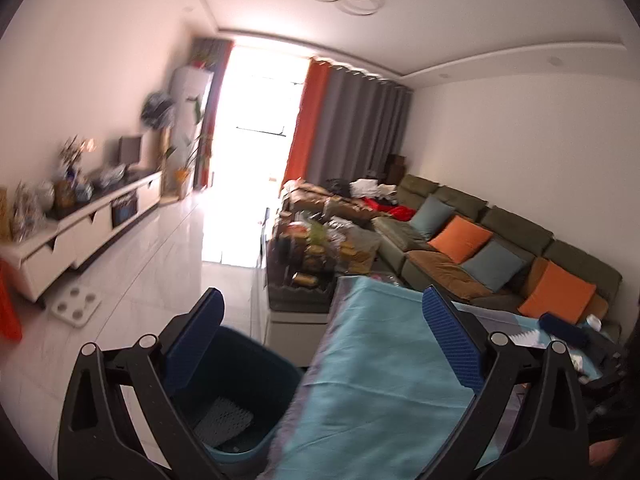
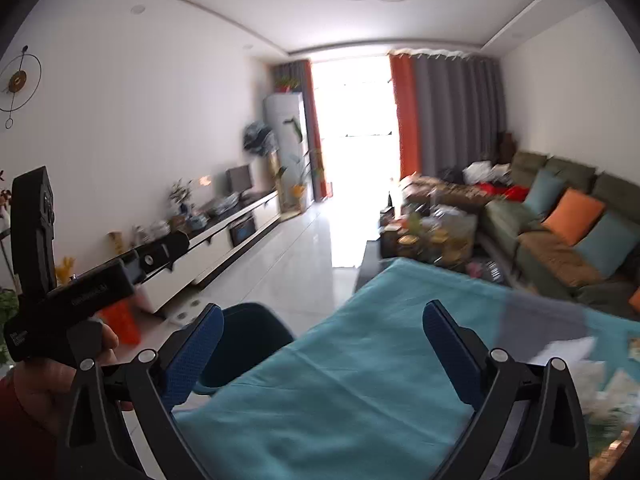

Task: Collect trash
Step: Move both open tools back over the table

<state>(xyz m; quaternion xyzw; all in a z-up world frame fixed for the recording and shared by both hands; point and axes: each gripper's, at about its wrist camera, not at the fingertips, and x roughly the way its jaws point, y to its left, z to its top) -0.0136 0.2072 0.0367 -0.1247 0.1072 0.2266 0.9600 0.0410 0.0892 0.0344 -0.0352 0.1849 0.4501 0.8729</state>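
Note:
My left gripper (image 1: 322,304) is open and empty, held above the left edge of a table with a teal cloth (image 1: 380,364). A dark blue trash bin (image 1: 240,392) stands on the floor beside that edge, with something pale at its bottom. My right gripper (image 2: 322,320) is open and empty over the same cloth (image 2: 360,360). The bin (image 2: 248,336) shows at its left. White paper scraps (image 2: 564,350) lie blurred on the cloth at the right. The left gripper's body (image 2: 80,292) shows at the far left of the right wrist view, held in a hand.
A cluttered coffee table (image 1: 320,248) stands beyond the teal table. A green sofa with orange and blue cushions (image 1: 480,248) runs along the right wall. A white TV cabinet (image 1: 92,224) lines the left wall. A white scale (image 1: 76,306) lies on the floor.

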